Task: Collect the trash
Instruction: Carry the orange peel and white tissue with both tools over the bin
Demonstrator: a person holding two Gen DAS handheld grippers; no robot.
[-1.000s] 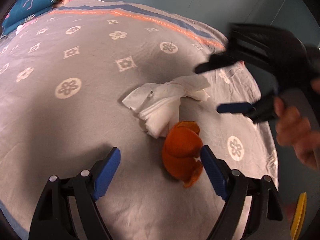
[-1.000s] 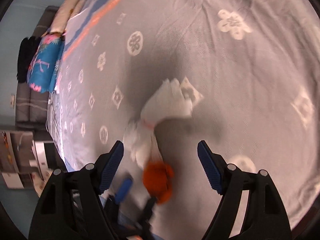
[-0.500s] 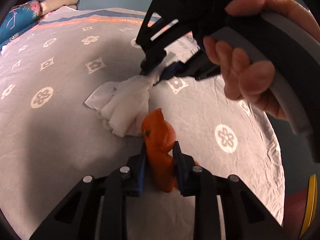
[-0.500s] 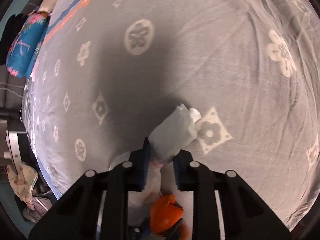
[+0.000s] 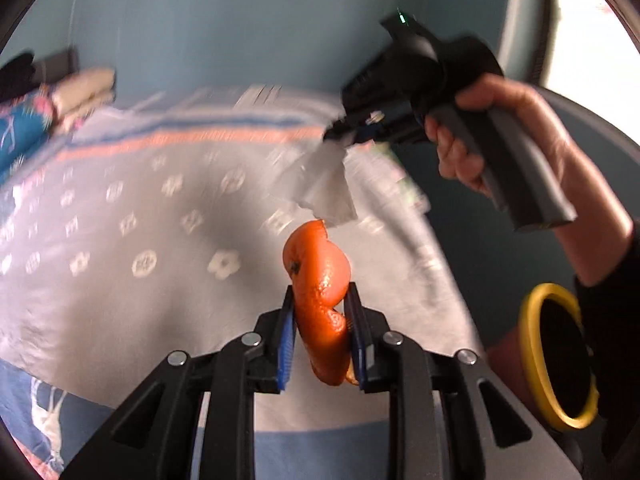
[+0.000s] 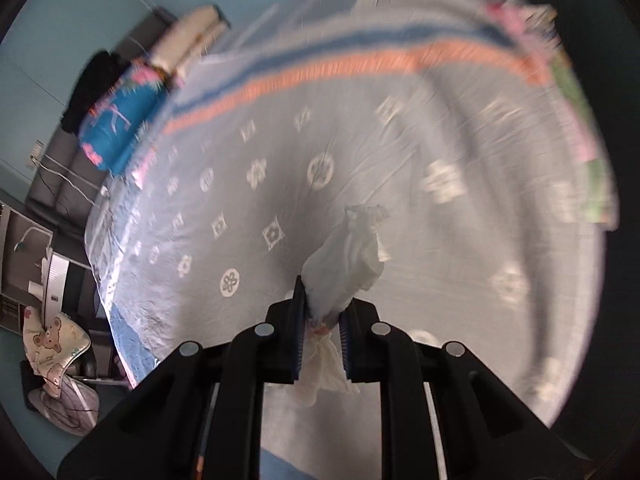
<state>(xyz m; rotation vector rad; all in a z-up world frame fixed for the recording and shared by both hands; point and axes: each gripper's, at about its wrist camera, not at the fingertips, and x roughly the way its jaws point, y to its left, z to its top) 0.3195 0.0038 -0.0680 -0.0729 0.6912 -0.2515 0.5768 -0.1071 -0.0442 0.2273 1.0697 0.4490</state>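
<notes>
My left gripper (image 5: 321, 316) is shut on an orange peel (image 5: 318, 280) and holds it in the air above the grey patterned bedspread (image 5: 120, 240). My right gripper (image 6: 322, 316) is shut on a crumpled white tissue (image 6: 346, 256), also lifted off the bed. In the left wrist view the right gripper (image 5: 344, 134) sits up and to the right with the tissue (image 5: 320, 188) hanging from it. A bin with a yellow rim (image 5: 556, 360) is at the lower right, past the bed's edge.
Folded pillows and a blue quilt (image 6: 120, 120) lie at the far head of the bed. A teal wall (image 5: 240, 20) stands behind. Furniture and a bear-print cloth (image 6: 52, 340) stand on the floor at the left of the bed.
Both grippers have lifted off the bed with their loads and tilted up. The peel and tissue no longer touch the bedspread. The yellow-rimmed bin has come into view.
</notes>
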